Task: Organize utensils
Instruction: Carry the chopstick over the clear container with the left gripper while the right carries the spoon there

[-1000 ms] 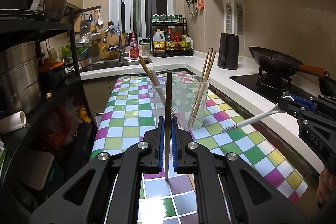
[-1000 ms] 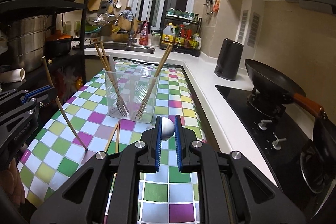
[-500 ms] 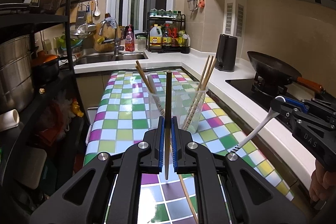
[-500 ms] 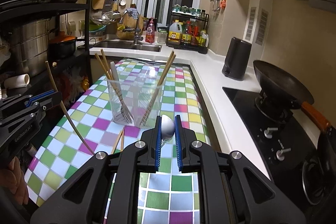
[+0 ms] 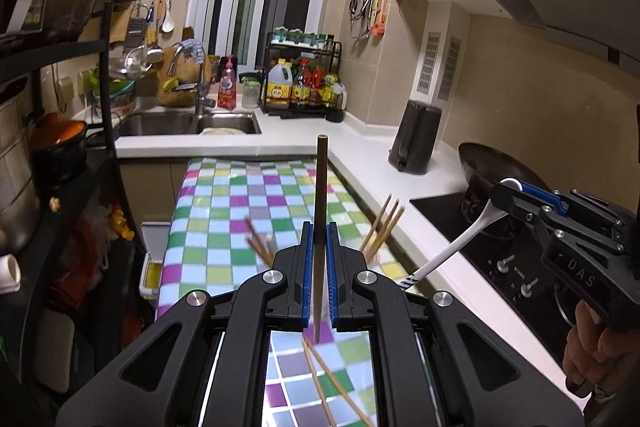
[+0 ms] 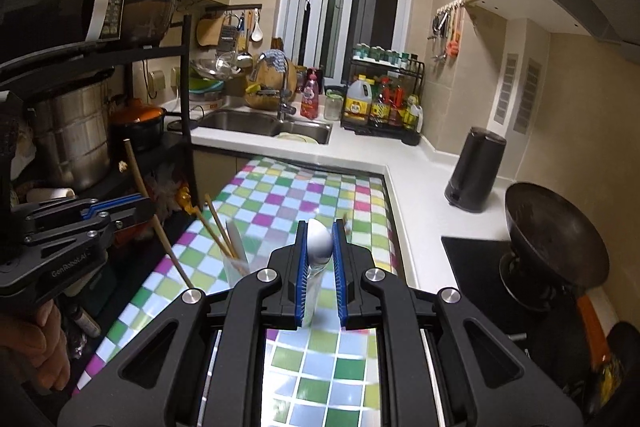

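Left gripper [image 5: 320, 247] pinches a chopstick [image 5: 321, 187] upright, right gripper [image 6: 320, 259] pinches a spoon [image 6: 319, 245] (bowl up), likely poised for dropping into the cup [image 6: 236, 269] at lower centre.

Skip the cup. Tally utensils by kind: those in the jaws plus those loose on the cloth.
Chopsticks: 3 (held chopstick in left gripper, 2 loose chopsticks on cloth)
Spoons: 1 (spoon in right gripper)
Total: 4

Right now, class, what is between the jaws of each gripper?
Left wrist view: the left gripper clamps a brown chopstick. Right wrist view: the right gripper clamps a white spoon by its bowl.
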A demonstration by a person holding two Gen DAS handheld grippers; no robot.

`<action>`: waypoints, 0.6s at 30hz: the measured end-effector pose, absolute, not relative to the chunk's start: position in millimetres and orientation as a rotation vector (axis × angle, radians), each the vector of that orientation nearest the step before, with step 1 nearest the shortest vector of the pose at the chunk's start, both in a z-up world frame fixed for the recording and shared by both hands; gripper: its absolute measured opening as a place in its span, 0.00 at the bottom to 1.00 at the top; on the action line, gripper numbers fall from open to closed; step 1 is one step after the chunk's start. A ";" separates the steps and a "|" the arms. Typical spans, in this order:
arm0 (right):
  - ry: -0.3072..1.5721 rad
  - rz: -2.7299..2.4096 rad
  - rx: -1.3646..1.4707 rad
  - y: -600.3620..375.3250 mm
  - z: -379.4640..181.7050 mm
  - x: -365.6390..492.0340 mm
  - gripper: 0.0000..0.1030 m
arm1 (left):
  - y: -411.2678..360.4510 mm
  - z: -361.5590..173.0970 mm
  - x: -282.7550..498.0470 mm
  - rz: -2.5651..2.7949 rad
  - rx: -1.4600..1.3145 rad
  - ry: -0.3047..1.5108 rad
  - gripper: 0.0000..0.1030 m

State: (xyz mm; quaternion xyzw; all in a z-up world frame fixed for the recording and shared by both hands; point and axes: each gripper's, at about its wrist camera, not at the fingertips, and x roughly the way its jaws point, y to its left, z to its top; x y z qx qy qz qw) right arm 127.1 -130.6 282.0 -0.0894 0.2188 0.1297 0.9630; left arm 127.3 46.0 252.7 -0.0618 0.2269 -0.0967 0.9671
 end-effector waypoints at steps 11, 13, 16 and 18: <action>0.444 0.257 -0.187 -108.0 291.0 193.6 0.11 | 38.2 270.0 203.5 -0.184 -0.122 0.433 0.06; 0.482 0.257 -0.192 -104.2 273.6 207.7 0.11 | 38.1 252.1 222.7 -0.184 -0.129 0.487 0.06; 0.526 0.255 -0.200 -100.6 250.0 222.3 0.11 | 38.1 229.8 240.6 -0.182 -0.132 0.547 0.06; 0.555 0.259 -0.206 -98.9 234.4 231.4 0.11 | 35.7 212.9 248.3 -0.176 -0.133 0.578 0.06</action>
